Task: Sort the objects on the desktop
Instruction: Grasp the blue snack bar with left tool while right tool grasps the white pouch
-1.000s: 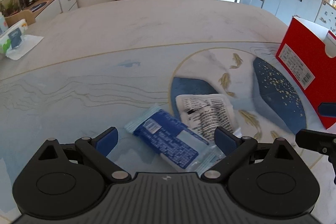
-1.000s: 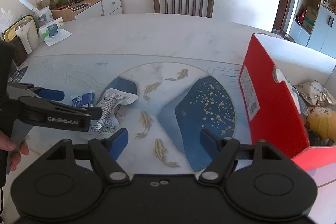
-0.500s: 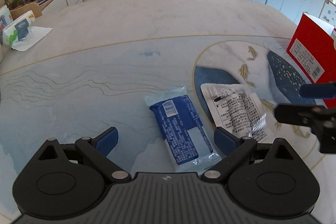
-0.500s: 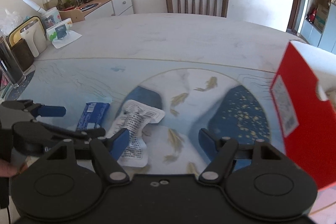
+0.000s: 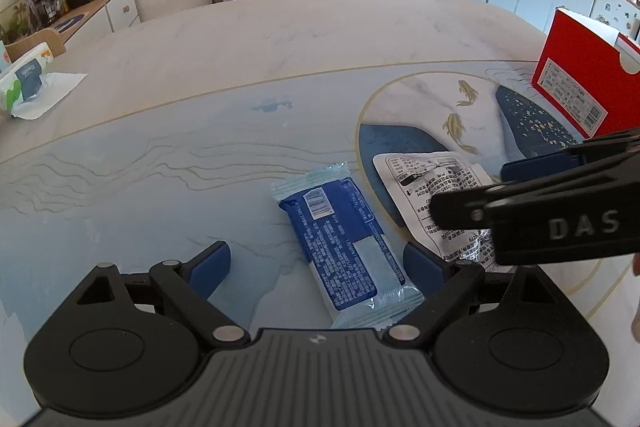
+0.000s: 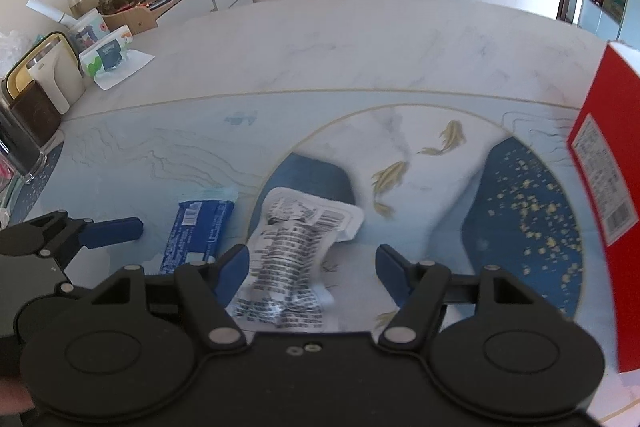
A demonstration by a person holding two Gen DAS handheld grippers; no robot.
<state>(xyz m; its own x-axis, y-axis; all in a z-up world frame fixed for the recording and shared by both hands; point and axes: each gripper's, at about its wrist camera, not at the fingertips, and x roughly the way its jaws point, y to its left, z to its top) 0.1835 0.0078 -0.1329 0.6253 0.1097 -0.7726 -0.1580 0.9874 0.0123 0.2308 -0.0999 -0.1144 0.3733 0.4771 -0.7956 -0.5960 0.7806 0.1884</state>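
Left wrist view shows the left gripper (image 5: pixel 316 263) wide open and holding nothing, with the blue packet (image 5: pixel 344 239) lying flat on the surface (image 5: pixel 240 47) between its fingers, its near end under the gripper body. Just beside it to the right lies the white printed pouch (image 5: pixel 432 187), partly hidden by the right gripper (image 6: pixel 312 267). In the right wrist view this gripper is also wide open and empty, and the pouch sits between its fingers, a little closer to the left finger (this view is slightly blurred).

Both packets look light, thin and soft, with a smooth film that probably slips and crumples easily. A good hold seems to be across the thicker middle of each one, not on the flat sealed ends. The red box (image 6: pixel 604 195) stands at the right, apart from both.
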